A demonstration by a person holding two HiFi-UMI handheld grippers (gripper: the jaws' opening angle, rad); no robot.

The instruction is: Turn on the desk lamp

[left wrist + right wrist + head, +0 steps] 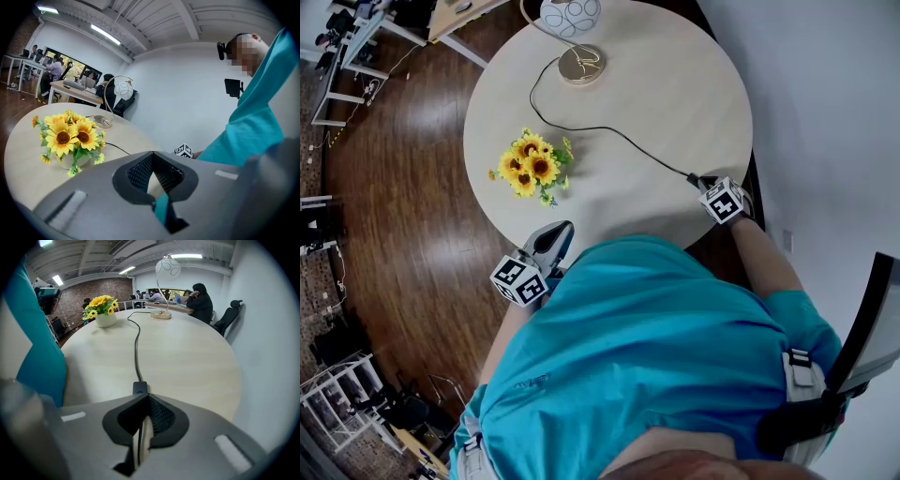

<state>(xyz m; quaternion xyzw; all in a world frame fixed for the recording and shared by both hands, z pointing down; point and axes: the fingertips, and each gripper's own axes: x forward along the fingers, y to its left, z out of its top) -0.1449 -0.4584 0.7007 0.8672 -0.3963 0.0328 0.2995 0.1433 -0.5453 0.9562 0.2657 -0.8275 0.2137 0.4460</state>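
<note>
Your right hand-held gripper (143,398), jaws together, sits just behind the cord switch (139,387) on the table (192,357); your left hand-held gripper (152,154), likewise closed, holds nothing.

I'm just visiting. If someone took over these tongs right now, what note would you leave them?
Left tongs: shut, empty, by the near table edge.
Right tongs: shut, empty, tips at the inline switch.
Desk lamp: far side of the table, sunflowers left of its cord.
Done: switch reached. Left: press it; no clear glow from the lamp.
</note>
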